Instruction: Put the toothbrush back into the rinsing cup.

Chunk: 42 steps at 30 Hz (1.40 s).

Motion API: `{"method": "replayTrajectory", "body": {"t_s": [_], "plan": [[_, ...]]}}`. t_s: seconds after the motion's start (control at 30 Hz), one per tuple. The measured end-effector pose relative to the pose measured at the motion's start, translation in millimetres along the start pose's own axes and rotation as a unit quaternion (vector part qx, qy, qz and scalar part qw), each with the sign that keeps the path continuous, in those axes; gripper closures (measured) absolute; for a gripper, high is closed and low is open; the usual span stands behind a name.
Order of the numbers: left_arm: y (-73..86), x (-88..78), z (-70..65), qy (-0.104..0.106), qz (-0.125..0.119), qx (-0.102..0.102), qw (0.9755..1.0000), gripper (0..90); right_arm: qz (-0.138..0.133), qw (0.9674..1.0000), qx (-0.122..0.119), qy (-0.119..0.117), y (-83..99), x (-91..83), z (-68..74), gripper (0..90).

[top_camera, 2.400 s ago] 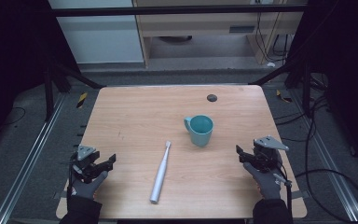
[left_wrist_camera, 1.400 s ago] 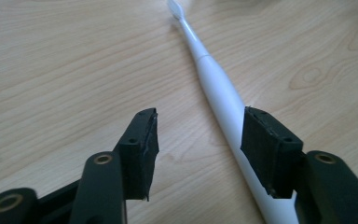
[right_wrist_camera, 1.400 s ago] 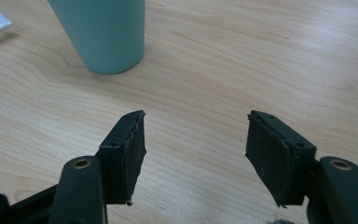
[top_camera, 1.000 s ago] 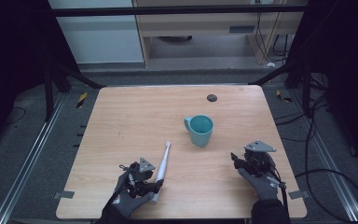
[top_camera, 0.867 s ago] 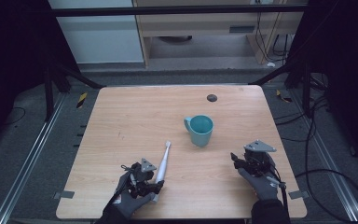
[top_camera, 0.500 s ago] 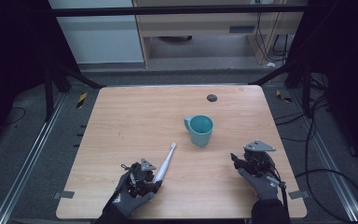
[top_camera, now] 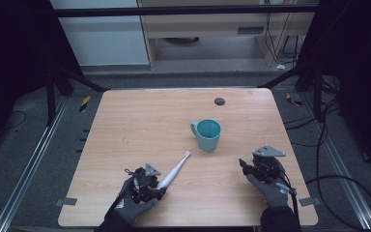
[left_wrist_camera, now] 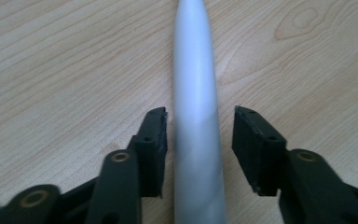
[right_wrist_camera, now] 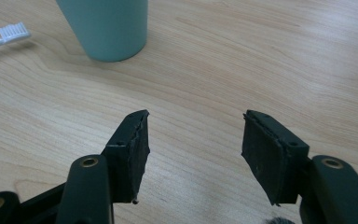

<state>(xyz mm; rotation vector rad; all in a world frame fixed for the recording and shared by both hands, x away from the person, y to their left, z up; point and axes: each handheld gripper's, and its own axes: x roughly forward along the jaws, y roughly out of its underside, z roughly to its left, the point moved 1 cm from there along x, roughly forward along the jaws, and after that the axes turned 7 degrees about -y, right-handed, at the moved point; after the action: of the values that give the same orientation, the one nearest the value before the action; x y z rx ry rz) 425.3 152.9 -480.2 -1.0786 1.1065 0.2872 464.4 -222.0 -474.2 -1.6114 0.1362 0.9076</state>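
the left hand-held gripper (left_wrist_camera: pixel 199 140) straddles the toothbrush (left_wrist_camera: pixel 196 116) handle, jaws just reopened, pads apart from it; its near end is cut off. the right hand-held gripper (right_wrist_camera: pixel 193 149) stands open and empty, right of the cup (right_wrist_camera: pixel 105 28), whose rim is cut off.

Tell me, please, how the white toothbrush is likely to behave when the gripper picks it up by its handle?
The toothbrush looks stiff, so it should lift as one piece. Its smooth, rounded, tapering handle may slip or roll between the pads. It seems light, but held near one end, the bristle end might droop.

Light: even and soft on the table (top_camera: pixel 140 121), dark all around it
Shadows: faint
Focus: toothbrush (left_wrist_camera: pixel 196 116) handle blurred up close
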Motion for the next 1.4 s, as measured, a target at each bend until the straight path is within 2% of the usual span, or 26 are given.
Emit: {"method": "replayTrajectory", "body": {"t_s": [0.17, 0.2, 0.23, 0.27, 0.3, 0.37, 0.43, 0.47, 0.5, 0.6, 0.87, 1.1, 1.2, 1.33, 1.4], "plan": [[-8.1, -12.3, 3.7, 0.011, -0.006, 0.019, 0.9997, 49.7, 0.005, 1.0000, 0.000, -0.003, 1.3, 0.8, -0.5, 39.9], [-14.8, -16.2, 4.9, 0.015, 0.002, 0.033, 0.9994, 47.5, 0.009, 1.0000, 0.000, -0.003, 2.0, 1.4, 0.1, 39.9], [-14.8, -16.2, 4.9, 0.015, 0.002, 0.033, 0.9994, 47.3, 0.009, 1.0000, 0.000, -0.003, 2.0, 1.4, 0.1, 39.9], [-22.0, -16.6, 5.5, 0.015, 0.019, 0.048, 0.9986, 47.1, 0.009, 0.9999, -0.003, -0.003, 2.0, 1.1, 0.5, 39.9], [-22.0, -16.6, 5.5, 0.015, 0.019, 0.048, 0.9986, 47.1, 0.009, 0.9999, -0.003, -0.003, 1.9, 0.8, 0.6, 39.9], [-28.8, -15.8, 6.5, 0.010, 0.036, 0.064, 0.9973, 47.2, 0.009, 0.9999, 0.001, -0.005, 1.6, 0.2, 1.2, 39.9], [-35.0, -14.8, 7.0, 0.014, 0.046, 0.070, 0.9964, 49.0, 0.009, 0.9999, -0.002, -0.003, 1.6, 0.1, 0.3, 40.1], [-39.4, -13.1, 6.0, 0.018, 0.056, 0.081, 0.9949, 48.9, 0.011, 0.9999, 0.001, -0.004, 1.8, 0.0, 0.1, 40.3], [-39.4, -13.1, 6.0, 0.018, 0.056, 0.081, 0.9949, 48.4, 0.011, 0.9999, 0.001, -0.004, 1.8, 0.0, 0.1, 40.3], [-42.8, -5.9, 2.9, 0.015, 0.073, 0.094, 0.9928, 47.6, 0.012, 0.9999, 0.001, -0.004, 2.1, 0.1, -0.2, 40.5], [-40.1, 7.4, 5.5, 0.019, 0.101, 0.091, 0.9905, 51.6, 0.015, 0.9999, -0.006, -0.005, 4.0, 0.2, -0.5, 41.0], [-41.7, 16.3, 0.0, 0.025, 0.121, 0.098, 0.9875, 55.5, 0.016, 0.9998, 0.005, -0.009, 6.4, -0.6, -3.3, 42.8], [-43.2, 19.8, -1.1, 0.018, 0.139, 0.100, 0.9850, 57.6, 0.019, 0.9997, 0.002, -0.013, 5.9, 1.1, -2.7, 43.5], [-44.5, 23.4, -1.9, 0.014, 0.153, 0.097, 0.9833, 59.8, 0.018, 0.9997, 0.005, -0.016, 5.7, 0.5, -2.5, 44.3], [-45.0, 23.8, -2.0, 0.014, 0.154, 0.097, 0.9832, 60.7, 0.018, 0.9997, 0.005, -0.016, 5.7, 0.2, -2.5, 44.5]]}}
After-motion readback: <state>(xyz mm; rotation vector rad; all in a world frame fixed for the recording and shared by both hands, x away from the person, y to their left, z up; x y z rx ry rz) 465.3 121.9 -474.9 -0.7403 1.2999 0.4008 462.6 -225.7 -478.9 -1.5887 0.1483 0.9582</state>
